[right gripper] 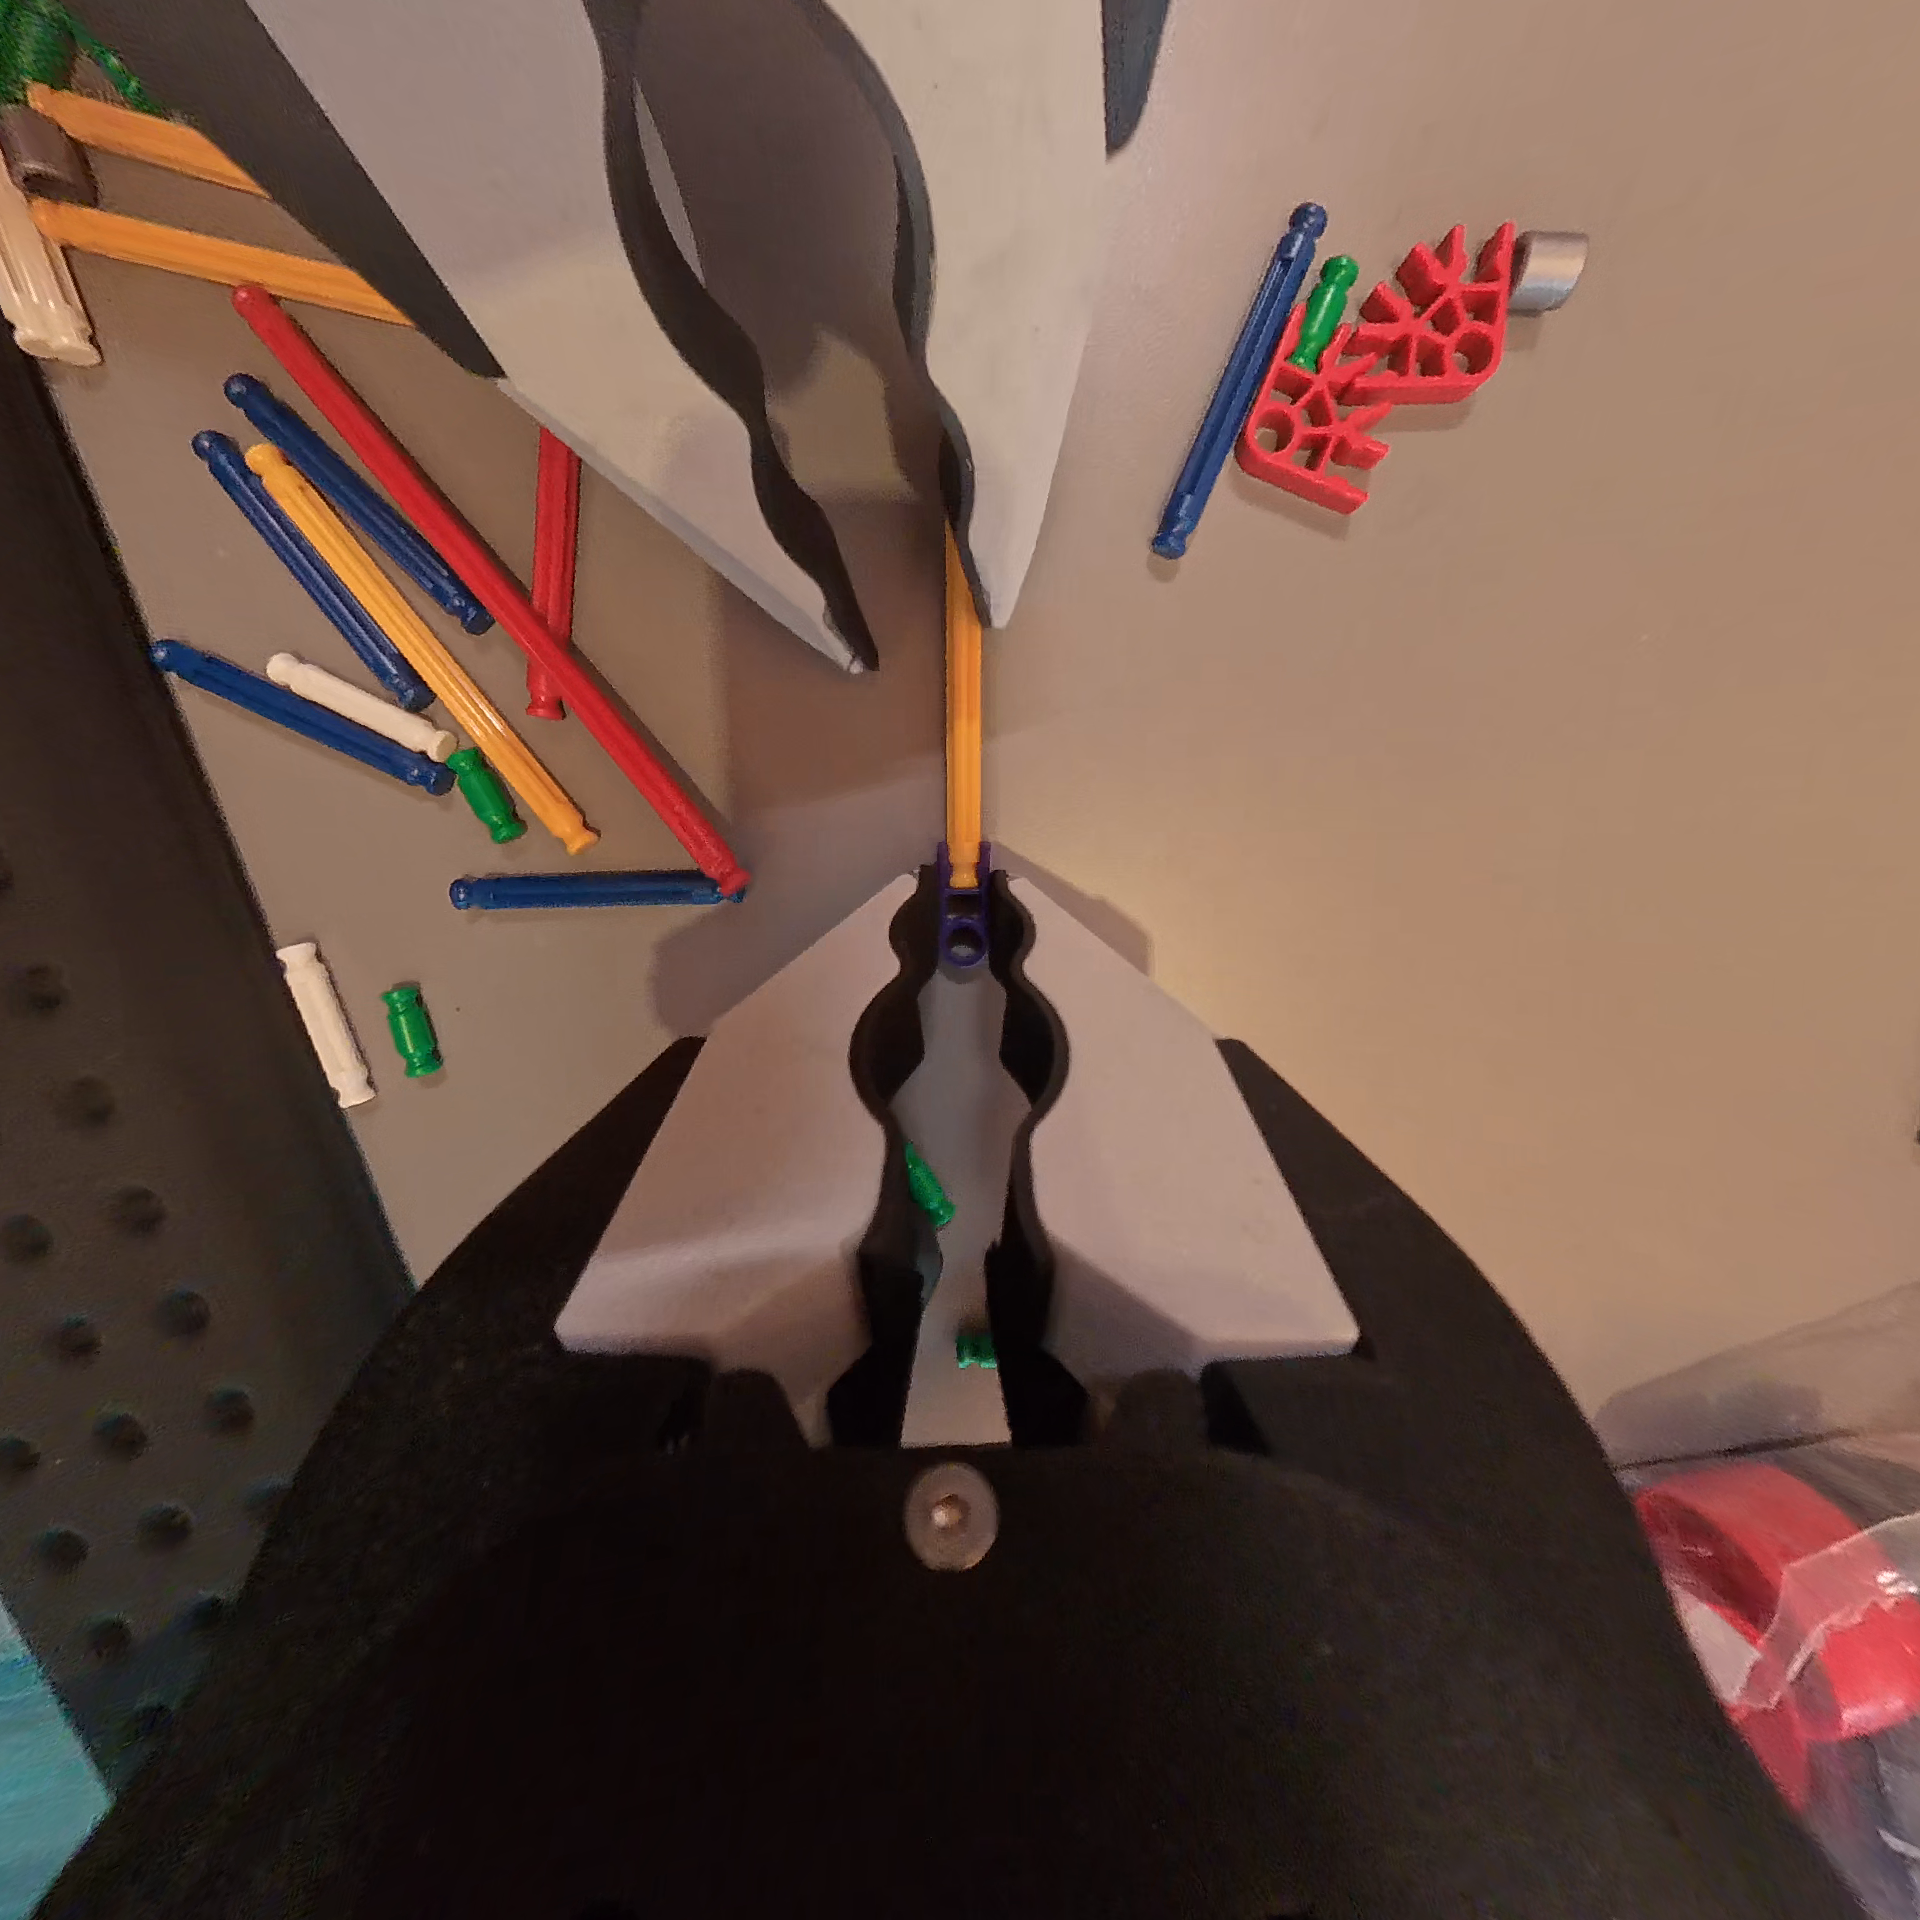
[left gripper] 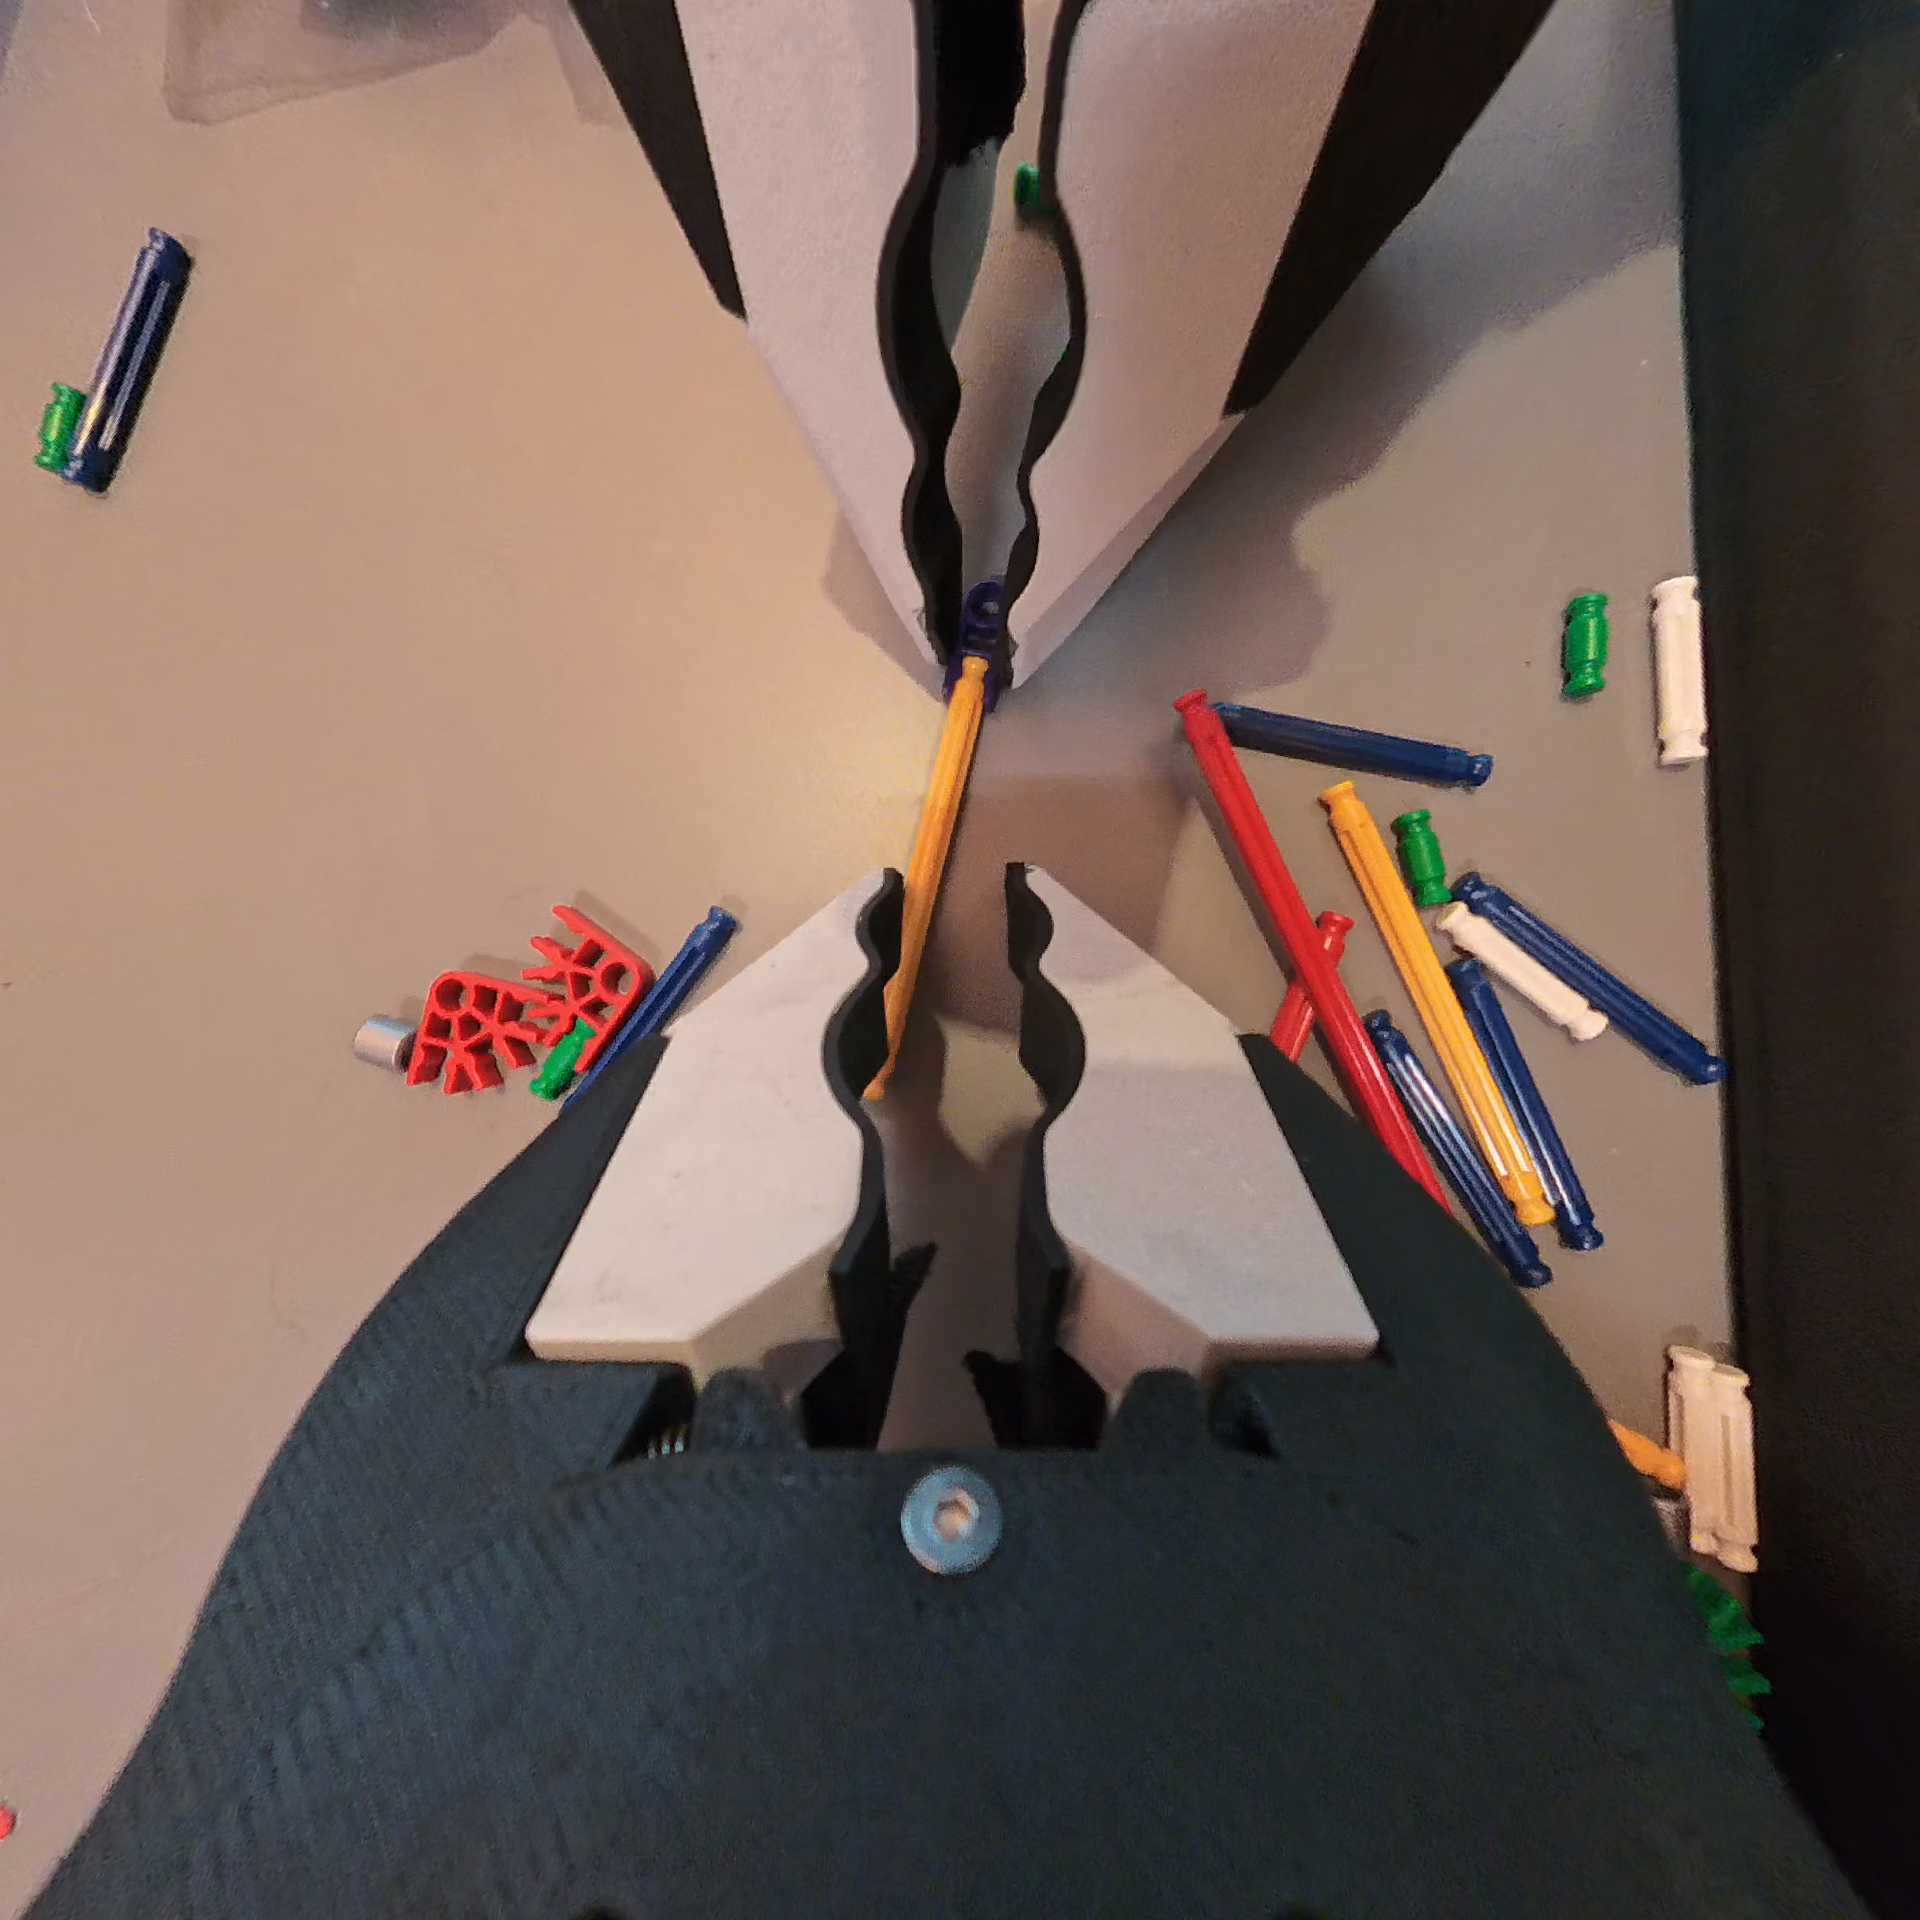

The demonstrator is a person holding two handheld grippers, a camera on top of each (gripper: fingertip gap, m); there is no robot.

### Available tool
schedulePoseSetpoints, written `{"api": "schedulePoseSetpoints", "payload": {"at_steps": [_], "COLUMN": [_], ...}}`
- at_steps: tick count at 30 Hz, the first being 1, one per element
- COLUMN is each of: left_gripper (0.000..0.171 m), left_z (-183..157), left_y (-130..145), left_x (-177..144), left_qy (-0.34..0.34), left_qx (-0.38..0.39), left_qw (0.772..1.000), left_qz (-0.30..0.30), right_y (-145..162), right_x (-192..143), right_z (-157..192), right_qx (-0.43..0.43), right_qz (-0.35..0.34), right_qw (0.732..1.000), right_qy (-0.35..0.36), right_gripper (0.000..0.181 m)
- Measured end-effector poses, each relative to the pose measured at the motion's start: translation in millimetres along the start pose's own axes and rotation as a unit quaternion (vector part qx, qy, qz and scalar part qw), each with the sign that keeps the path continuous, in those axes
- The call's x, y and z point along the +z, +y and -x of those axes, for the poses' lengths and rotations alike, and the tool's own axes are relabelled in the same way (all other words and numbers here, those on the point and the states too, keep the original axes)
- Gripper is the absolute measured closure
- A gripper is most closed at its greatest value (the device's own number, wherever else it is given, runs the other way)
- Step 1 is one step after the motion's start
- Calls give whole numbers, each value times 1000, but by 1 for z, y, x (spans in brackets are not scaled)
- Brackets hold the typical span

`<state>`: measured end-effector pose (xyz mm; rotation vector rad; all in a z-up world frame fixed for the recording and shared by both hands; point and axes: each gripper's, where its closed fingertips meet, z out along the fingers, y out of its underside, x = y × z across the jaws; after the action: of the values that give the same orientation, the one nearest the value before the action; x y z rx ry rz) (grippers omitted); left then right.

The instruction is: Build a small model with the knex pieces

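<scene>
On the grey table (left gripper: 416, 675), your right gripper (right gripper: 966, 883) pinched a purple connector (right gripper: 964, 920) joined to the yellow rod (left gripper: 935, 862), which leaned against one finger of your gaping left gripper (left gripper: 951, 883) at frame centre.

Orange rod (left gripper: 928, 894): lower end hidden behind left gripper's finger (left gripper: 862, 997). Bagged red item (right gripper: 1787, 1621) cut off at frame edge, blurred, unidentifiable.

- I work over a plain beige-grey tabletop (left gripper: 416, 675), warmly lit.
- A dark perforated panel (right gripper: 104, 1299) borders my table's edge.
</scene>
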<state>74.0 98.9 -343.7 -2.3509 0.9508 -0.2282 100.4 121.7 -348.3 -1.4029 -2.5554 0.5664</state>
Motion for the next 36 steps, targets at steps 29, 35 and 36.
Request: {"api": "schedulePoseSetpoints", "payload": {"at_steps": [29,35,36], "left_gripper": [151,171,171], "left_z": [-9,-7,-7], "left_y": [38,39,41], "left_x": [-85,-109,-110], "left_qy": [-50,-89,-94], "left_qx": [-123,-131,-135], "left_qw": [988,980,979], "left_qz": [-82,-116,-117], "right_y": [-22,-39,-40], "right_x": [-51,-75,-78], "right_z": [16,19,16], "right_qx": [43,54,63], "right_qz": [-157,-212,-219], "right_qw": [986,973,970], "right_qy": [36,71,81], "right_gripper": [181,181,167]}}
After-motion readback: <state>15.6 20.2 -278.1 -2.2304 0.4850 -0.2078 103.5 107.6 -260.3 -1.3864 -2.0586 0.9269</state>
